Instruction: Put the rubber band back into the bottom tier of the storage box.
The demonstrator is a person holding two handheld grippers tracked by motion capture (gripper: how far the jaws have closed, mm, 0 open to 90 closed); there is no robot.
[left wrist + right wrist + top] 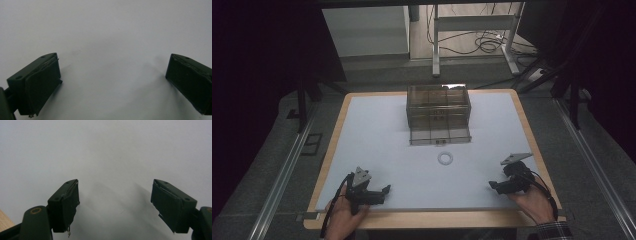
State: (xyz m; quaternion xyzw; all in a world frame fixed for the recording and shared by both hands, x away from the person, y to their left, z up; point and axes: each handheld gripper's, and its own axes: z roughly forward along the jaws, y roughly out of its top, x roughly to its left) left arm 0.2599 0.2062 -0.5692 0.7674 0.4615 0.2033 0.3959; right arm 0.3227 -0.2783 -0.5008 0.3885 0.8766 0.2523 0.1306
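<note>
White surface (377, 145) carries a small ring (445, 158) just before the clear drawer box (438, 114). Ring looks light, stiff; pinch across its rim. Left gripper (385, 190) and right gripper (492, 185) rest with jaws wide, empty.

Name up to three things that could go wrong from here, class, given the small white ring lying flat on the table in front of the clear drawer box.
1. The ring is thin and flat on the white mat; open jaws might slide over it or flick it away.
2. It lies nearer the right gripper; if the left gripper also reaches in, they could collide.
3. The drawer box has its bottom drawer pulled out just behind the ring; a long reach may bump it.
</note>
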